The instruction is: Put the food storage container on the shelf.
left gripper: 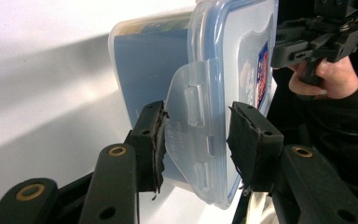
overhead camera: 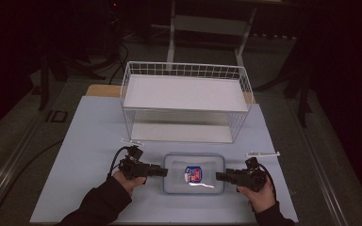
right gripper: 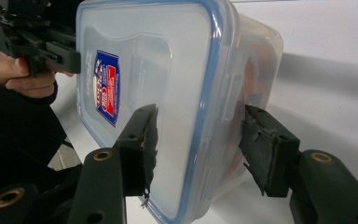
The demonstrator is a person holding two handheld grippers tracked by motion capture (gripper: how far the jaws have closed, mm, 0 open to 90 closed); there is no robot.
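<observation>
From above, a clear plastic box (overhead camera: 194,173) with a blue-edged lid sits on the white bench (overhead camera: 89,141), in front of a wire basket (overhead camera: 186,101). The left gripper (overhead camera: 162,171) and right gripper (overhead camera: 219,176) sit at its two ends.

In the left gripper view, the jaws are apart around the box's side flap (left gripper: 193,135).

In the right gripper view, the jaws are apart around the box's edge.

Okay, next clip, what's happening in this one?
A person holds a gripper in each hand, one at each short end of a lidded plastic container on the table. The left gripper has its open jaws around the lid's side latch. The right gripper has its open jaws around the lid edge at the other end. A white wire basket stands behind the container.
</observation>
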